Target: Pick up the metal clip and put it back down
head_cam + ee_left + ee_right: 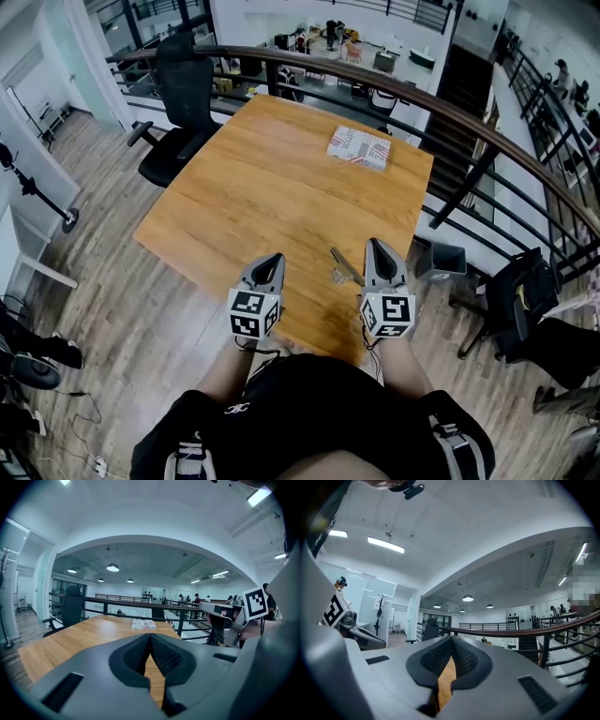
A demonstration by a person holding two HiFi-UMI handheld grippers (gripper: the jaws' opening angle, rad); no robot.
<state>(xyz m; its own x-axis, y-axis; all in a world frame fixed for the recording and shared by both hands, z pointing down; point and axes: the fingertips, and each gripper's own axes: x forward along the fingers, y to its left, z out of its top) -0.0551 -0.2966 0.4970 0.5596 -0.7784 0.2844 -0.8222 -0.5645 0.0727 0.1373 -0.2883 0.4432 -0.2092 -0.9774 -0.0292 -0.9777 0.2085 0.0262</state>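
On the table (pixel 234 206), metal clip (pixel 344 267) lying free; left gripper (pixel 272 259), right gripper (pixel 377 246), fingers (pixel 133 656) pressed together (empty)

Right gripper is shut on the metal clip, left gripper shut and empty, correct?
Not quite. The right gripper is shut on nothing; the metal clip lies on the table beside it, as the head view shows. The left gripper is shut and empty.
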